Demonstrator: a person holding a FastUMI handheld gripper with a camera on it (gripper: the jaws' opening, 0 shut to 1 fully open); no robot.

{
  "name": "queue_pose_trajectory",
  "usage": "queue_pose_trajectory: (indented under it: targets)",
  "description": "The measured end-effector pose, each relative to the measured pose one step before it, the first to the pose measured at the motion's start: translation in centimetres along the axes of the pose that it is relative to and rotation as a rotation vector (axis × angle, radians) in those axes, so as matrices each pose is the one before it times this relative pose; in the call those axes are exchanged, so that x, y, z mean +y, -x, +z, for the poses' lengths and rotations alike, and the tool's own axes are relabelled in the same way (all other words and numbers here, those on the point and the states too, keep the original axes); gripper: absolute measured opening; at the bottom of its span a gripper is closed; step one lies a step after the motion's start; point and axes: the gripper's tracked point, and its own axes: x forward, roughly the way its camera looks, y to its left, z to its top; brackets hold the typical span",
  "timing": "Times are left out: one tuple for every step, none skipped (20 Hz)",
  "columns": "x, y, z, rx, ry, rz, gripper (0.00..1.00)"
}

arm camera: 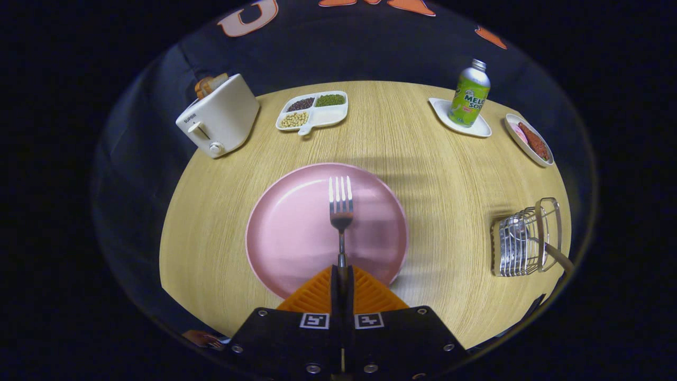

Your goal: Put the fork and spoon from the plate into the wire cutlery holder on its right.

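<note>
My gripper [341, 275] is shut on the handle of a metal fork [341, 203]. The fork sticks straight out ahead of the fingers, tines pointing away, over the middle of the pink plate [285, 233]. Nothing else lies on the plate. To the right of the plate stands the wire cutlery holder [523, 238] on the wooden table [433, 185]. A spoon [534, 238] rests inside the holder, its handle leaning out to the right.
At the back left stands a white toaster [219, 116] with bread in it. Beside it is a divided dish of beans [313, 110]. At the back right a green bottle [469, 95] stands on a small white tray, with a dish of food [530, 140] further right.
</note>
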Motion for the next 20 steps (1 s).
queue_pose_trajectory:
  targets:
    - [-0.497,0.86,0.323,-0.0135,-0.00335,-0.00356,0.03]
    - [-0.756,0.918,0.536,-0.01991,-0.00681,-0.00934,0.03]
    - [-0.815,0.909,0.397,-0.01202,-0.00564,-0.00854,0.03]
    - [-0.937,0.877,0.224,-0.0092,-0.01029,-0.01054,0.03]
    - [-1.213,0.925,0.211,-0.00551,-0.01437,-0.01592,0.03]
    - [-1.293,0.851,0.279,-0.00465,-0.01655,-0.01576,0.03]
    - [-1.433,0.947,0.07,-0.00434,-0.01504,-0.01606,0.03]
    - [-1.55,0.716,0.165,-0.00313,-0.01201,-0.02126,0.03]
    - [-1.684,0.681,0.054,0.00296,-0.01072,-0.02323,0.03]
    - [-1.629,0.601,-0.066,0.00479,-0.01012,-0.02401,0.03]
    - [-1.707,0.452,-0.027,0.00761,-0.00581,-0.02413,0.03]
    - [-1.702,0.704,-0.176,0.00764,-0.00249,-0.02634,0.03]
    - [-1.744,0.486,-0.171,0.01256,0.00346,-0.02552,0.03]
    - [-1.431,0.287,-0.316,0.01345,0.00659,-0.0254,0.03]
    - [-1.088,0.063,-0.013,0.00981,0.00845,-0.01365,0.03]
    - [-0.973,-0.004,-0.193,0.01908,0.01233,-0.0097,0.03]
    - [-0.755,-0.06,-0.268,0.02243,0.01117,-0.00321,0.03]
    - [-0.455,-0.119,-0.171,0.02331,0.01275,0.00242,0.03]
    - [-0.461,-0.147,-0.135,0.0219,0.01249,0.00096,0.03]
    - [-0.244,-0.215,-0.056,0.02362,0.01416,0.00099,0.04]
